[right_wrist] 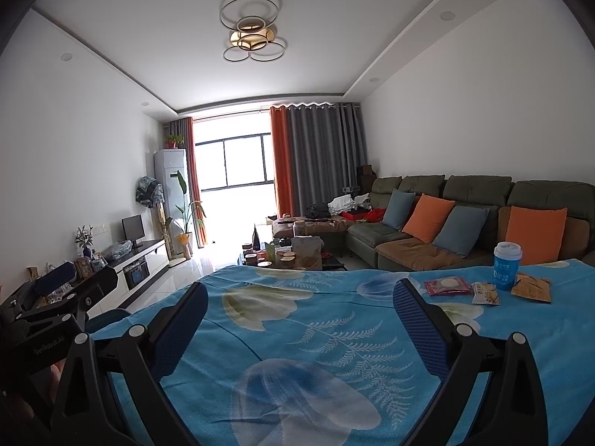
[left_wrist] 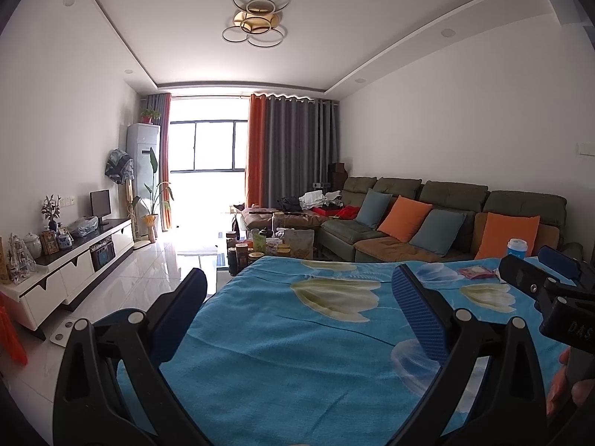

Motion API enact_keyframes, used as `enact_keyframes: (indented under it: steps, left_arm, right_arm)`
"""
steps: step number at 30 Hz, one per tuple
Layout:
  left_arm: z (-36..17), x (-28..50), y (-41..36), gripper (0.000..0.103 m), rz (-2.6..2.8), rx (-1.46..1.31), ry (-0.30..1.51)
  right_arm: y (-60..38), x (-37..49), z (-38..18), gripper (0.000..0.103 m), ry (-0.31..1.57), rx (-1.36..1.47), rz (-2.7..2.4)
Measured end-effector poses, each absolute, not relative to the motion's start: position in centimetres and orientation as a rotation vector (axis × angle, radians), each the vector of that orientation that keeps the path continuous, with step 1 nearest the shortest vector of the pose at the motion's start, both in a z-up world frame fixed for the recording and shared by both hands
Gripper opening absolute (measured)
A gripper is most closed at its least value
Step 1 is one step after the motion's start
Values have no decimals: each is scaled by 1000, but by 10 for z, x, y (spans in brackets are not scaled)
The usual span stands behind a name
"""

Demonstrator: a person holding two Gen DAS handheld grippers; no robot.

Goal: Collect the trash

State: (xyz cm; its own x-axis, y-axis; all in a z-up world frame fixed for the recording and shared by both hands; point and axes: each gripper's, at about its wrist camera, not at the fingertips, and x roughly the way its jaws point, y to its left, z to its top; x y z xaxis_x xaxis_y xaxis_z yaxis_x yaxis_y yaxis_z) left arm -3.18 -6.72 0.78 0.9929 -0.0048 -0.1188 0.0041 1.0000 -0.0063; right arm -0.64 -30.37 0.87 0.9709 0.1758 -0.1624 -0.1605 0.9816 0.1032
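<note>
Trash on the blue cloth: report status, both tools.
Left tool open, empty. Right tool open, empty. Wrappers and blue cup untouched, far right of cloth. Path clear.

A home living room: sofa [right_wrist: 465, 223], curtains [right_wrist: 319, 156], TV stand [left_wrist: 74, 260].

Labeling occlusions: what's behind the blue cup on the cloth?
Right wrist view: behind the blue cup, the sofa and an orange cushion. An orange-brown wrapper sits at its right, partly hidden by the cup. The cloth hides what is beneath.
</note>
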Motion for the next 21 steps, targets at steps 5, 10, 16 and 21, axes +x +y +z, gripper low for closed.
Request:
enact_keyframes:
  steps: [5,10,16,21]
  left_arm:
    - [6,-32,-67,98,-4,-4,110]
    - [6,-31,-69,97,-4,1,110]
    - [5,-28,-68,97,-8,4,118]
    - [6,-23,-69,97,-25,10,131]
  right_arm:
    - [-305,-5,8,96,166,89,166]
    - [-304,-4,8,96,161,91,163]
    - [-306,-2,6,96,168,92,161]
    - [-309,1,4,96,176,98,154]
